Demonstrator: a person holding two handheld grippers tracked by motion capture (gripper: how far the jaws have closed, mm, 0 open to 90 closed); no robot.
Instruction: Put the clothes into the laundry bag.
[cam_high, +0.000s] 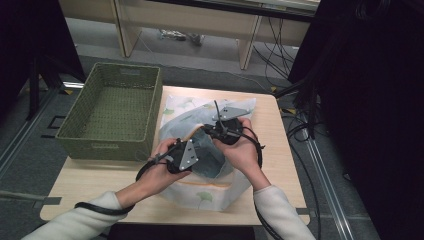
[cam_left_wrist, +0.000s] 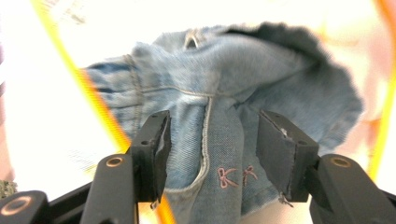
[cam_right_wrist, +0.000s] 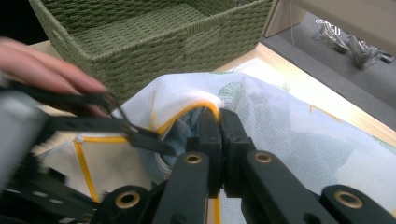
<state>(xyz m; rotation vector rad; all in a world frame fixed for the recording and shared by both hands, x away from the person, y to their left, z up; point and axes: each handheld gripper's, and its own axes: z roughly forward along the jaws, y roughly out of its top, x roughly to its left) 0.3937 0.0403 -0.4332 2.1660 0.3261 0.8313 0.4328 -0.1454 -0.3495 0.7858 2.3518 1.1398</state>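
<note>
In the left gripper view the left gripper (cam_left_wrist: 212, 154) stands with jaws apart, released, the folded denim garment (cam_left_wrist: 224, 107) lying between them without the pads pressing it. In the right gripper view the right gripper (cam_right_wrist: 219, 123) is clenched on the yellow-trimmed rim of the white mesh bag (cam_right_wrist: 289, 140), holding its mouth up. In the high view the denim sits mid-frame inside the bag's opening, on the wooden table (cam_high: 90, 182). By my reading the garment is mostly in; pushing it deeper and closing the bag remain. The green woven basket (cam_high: 112, 107) waits at upper left.
</note>
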